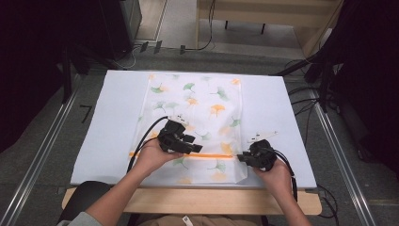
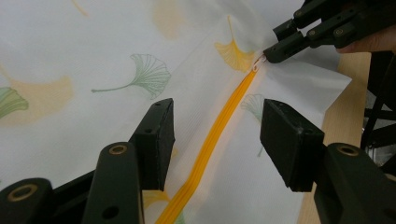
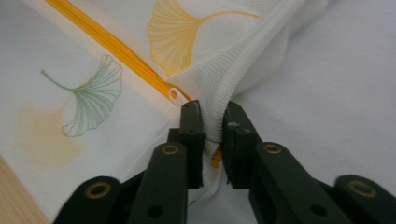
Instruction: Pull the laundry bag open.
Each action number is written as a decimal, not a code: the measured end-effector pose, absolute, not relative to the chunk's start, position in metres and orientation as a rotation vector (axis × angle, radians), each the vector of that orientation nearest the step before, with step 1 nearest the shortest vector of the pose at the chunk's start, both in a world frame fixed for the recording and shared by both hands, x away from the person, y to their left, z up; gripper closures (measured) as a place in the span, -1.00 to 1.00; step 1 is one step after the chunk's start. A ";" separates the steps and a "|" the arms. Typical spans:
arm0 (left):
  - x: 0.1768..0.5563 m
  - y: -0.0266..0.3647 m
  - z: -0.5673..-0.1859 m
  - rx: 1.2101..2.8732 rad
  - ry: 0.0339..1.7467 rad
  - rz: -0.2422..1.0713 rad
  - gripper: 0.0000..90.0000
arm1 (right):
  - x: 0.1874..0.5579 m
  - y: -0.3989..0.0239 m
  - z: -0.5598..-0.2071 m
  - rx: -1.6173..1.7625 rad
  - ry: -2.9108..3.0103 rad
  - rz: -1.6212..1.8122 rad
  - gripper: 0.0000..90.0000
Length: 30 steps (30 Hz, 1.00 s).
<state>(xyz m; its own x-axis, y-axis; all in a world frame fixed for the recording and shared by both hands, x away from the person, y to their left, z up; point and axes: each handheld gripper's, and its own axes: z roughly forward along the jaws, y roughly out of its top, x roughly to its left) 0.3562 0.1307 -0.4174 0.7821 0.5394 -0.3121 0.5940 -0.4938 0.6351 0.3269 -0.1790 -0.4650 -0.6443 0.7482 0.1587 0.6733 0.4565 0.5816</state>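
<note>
- A white mesh fabric bag printed with green and orange ginkgo leaves (image 1: 197, 113) is seen in the high view lying flat on the pale blue-white covered worktop (image 1: 108, 122), its near edge close to the worktop's front edge.
- An orange zip (image 1: 207, 156) is seen running across the bag near that front edge, between the two hands.
- The left claw (image 1: 186, 143) is held over the left part of the zip in the high view; its opening cannot be judged there.
- In the left gripper view the left claw (image 2: 217, 140) is shown with its jaws apart, straddling the orange zip (image 2: 210, 144), the pads clear of the cloth on both sides.
- The right claw (image 1: 242, 157) is placed at the bag's right end in the high view.
- In the right gripper view the right claw (image 3: 212, 123) is shown clamped on a gathered fold of the white mesh (image 3: 233, 79) just beside the small white zip pull (image 3: 174, 94).
- The left gripper view also shows the right claw (image 2: 273, 51) pinching the fabric at the zip's far end, with the bag corner lifted off the light wooden worktop edge (image 2: 348, 88).
- The weave of the mesh is resolved in the right gripper view; the bag's whole outline is given by the high view.
</note>
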 end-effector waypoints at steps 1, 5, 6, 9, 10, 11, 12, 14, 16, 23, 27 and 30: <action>0.356 0.129 -0.417 2.197 0.832 -0.095 0.04 | 0.327 -0.178 -0.465 1.261 2.583 0.948 0.86; 0.353 0.121 -0.419 2.187 0.802 -0.116 0.18 | 0.329 -0.179 -0.464 1.291 2.592 0.970 0.88; 0.352 0.119 -0.419 2.196 0.800 -0.114 0.20 | 0.329 -0.180 -0.464 1.303 2.594 0.979 0.88; 0.349 0.113 -0.421 2.210 0.775 -0.116 0.25 | 0.331 -0.185 -0.463 1.324 2.596 1.025 0.88; 0.349 0.110 -0.422 2.220 0.766 -0.118 0.26 | 0.331 -0.186 -0.461 1.333 2.595 1.037 0.88; 0.348 0.109 -0.423 2.222 0.760 -0.123 0.26 | 0.331 -0.186 -0.460 1.337 2.590 1.054 0.88; 0.347 0.105 -0.424 2.230 0.753 -0.127 0.26 | 0.331 -0.187 -0.460 1.329 2.592 1.059 0.88; 0.346 0.100 -0.427 2.247 0.732 -0.129 0.26 | 0.330 -0.187 -0.457 1.332 2.589 1.058 0.88; 0.344 0.096 -0.429 2.269 0.710 -0.128 0.31 | 0.330 -0.188 -0.455 1.322 2.584 1.072 0.88; 0.342 0.085 -0.431 2.251 0.684 -0.172 0.57 | 0.328 -0.187 -0.449 1.293 2.589 1.098 0.87; 0.343 0.077 -0.437 2.281 0.651 -0.216 0.50 | 0.328 -0.187 -0.447 1.289 2.590 1.115 0.87; 0.343 0.071 -0.437 2.293 0.635 -0.179 0.42 | 0.328 -0.187 -0.444 1.283 2.588 1.127 0.87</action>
<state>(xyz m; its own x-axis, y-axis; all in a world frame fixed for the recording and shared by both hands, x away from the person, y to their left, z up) 0.3427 0.0713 -0.4374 0.8680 0.3903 -0.3068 0.4931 -0.6059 0.6243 0.3280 -0.1870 -0.4443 -0.6569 0.7054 0.2663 0.6754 0.3935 0.6237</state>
